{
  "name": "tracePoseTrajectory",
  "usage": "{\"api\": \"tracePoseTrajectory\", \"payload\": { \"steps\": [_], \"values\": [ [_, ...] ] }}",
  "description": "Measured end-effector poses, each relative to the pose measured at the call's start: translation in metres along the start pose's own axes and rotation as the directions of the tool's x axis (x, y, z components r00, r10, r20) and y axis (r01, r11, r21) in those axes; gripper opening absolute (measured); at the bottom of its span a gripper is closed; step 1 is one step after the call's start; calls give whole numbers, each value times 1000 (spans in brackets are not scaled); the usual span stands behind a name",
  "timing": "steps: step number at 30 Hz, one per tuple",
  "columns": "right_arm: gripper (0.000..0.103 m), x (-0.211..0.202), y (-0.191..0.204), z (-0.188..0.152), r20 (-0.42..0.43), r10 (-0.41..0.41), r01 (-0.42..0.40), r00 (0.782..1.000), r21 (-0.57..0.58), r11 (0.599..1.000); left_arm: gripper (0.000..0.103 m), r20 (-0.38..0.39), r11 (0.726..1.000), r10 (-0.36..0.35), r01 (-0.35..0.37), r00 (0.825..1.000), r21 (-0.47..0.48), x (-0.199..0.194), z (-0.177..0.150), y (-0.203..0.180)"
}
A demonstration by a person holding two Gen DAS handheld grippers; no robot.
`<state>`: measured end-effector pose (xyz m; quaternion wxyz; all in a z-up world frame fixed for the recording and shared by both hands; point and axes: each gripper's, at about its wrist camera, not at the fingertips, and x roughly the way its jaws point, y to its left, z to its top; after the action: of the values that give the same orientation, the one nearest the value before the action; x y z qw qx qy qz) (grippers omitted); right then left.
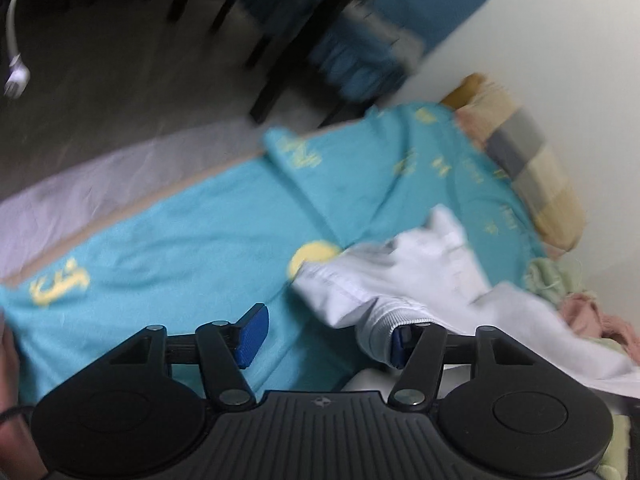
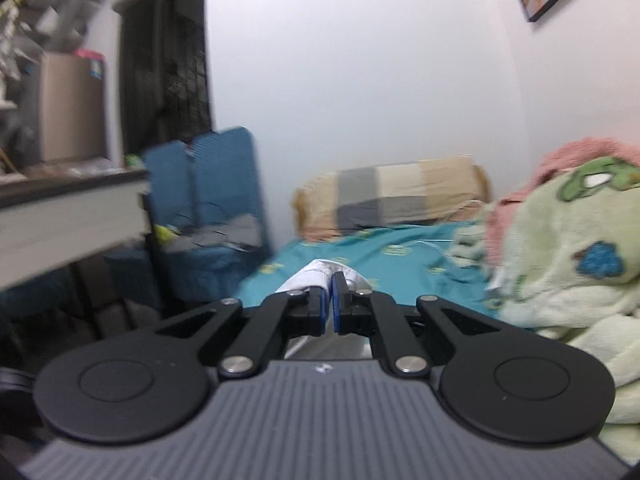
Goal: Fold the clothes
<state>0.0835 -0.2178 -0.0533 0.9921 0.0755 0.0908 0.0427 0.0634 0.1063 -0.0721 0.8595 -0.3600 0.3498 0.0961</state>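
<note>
A white garment lies crumpled on the turquoise bedsheet. My left gripper is open just above the sheet; the garment's ribbed hem hangs against its right blue pad, while the left pad is bare. In the right wrist view my right gripper is shut on a ribbed edge of the white garment, held above the bed.
A checked pillow lies at the head of the bed by the wall. A green and pink fleece blanket is heaped on the right. A blue folded mat, dark table legs and the floor lie left of the bed.
</note>
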Motion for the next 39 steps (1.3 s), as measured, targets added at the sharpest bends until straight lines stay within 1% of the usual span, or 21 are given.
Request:
{"api": "tracePoseTrajectory", "payload": {
  "steps": [1,3,6,8,11,13,14,16,17,18,20,21,22,24,26,29,30,32,34,37,39],
  "values": [
    [6,3,-3,-1,-14,-6,7,1000,14,1000,60,31,999,-31,31,999,10,-6,1,-2],
    [6,7,-10,-2,-44,7,-4,999,64,998,60,89,995,-66,59,994,81,-14,0,-13],
    [6,5,-14,-2,-45,51,-45,998,116,992,60,106,982,-74,54,992,180,-14,-9,-30],
    [6,1,-12,-1,-32,72,-68,997,123,990,60,79,973,-35,16,996,229,-5,-16,-37],
    [6,-2,-5,-2,-21,69,-67,997,80,994,59,21,964,69,-72,997,254,13,-25,-36],
    [6,3,-5,-7,-56,27,-24,998,56,998,51,-19,963,131,-122,991,242,25,-26,-29],
    [6,6,-6,-10,-79,1,3,997,44,999,47,-26,967,138,-129,990,221,28,-25,-25],
    [7,13,-10,-17,-134,-55,59,989,25,998,29,-18,976,130,-125,991,181,29,-22,-18],
    [7,19,-14,-23,-184,-83,90,979,32,995,24,0,979,117,-115,993,170,25,-20,-18],
    [7,25,-20,-29,-238,-103,118,966,47,992,15,28,981,96,-99,995,166,20,-20,-19],
    [7,31,-27,-38,-293,-123,151,948,75,986,8,114,979,34,-56,993,197,4,-17,-29],
    [6,29,-27,-36,-282,-129,157,951,79,984,5,158,975,2,-36,987,217,-4,-16,-35],
    [6,22,-23,-28,-240,-135,157,961,73,985,4,198,973,-33,-15,980,232,-14,-12,-41],
    [6,10,-16,-12,-156,-146,157,977,62,986,3,272,965,-102,30,957,259,-35,-4,-56],
    [6,-4,-8,8,-69,-151,155,986,54,986,3,325,960,-168,80,931,267,-63,14,-74],
    [6,-30,5,64,70,-138,135,988,48,990,3,372,951,-256,163,892,263,-111,47,-107],
    [6,-40,9,85,117,-132,128,984,45,991,3,390,944,-287,190,875,269,-131,58,-120],
    [5,-64,16,129,203,-117,109,972,47,993,3,435,925,-352,239,829,295,-176,79,-147],
    [5,-93,21,174,280,-102,89,955,58,994,3,458,900,-414,279,787,334,-224,97,-174],
    [5,-147,26,237,401,-92,76,911,56,996,3,492,867,-473,287,731,408,-297,107,-200],
    [5,-189,29,273,461,-70,46,885,65,997,3,511,843,-510,284,692,457,-346,112,-215]
  ]
}}
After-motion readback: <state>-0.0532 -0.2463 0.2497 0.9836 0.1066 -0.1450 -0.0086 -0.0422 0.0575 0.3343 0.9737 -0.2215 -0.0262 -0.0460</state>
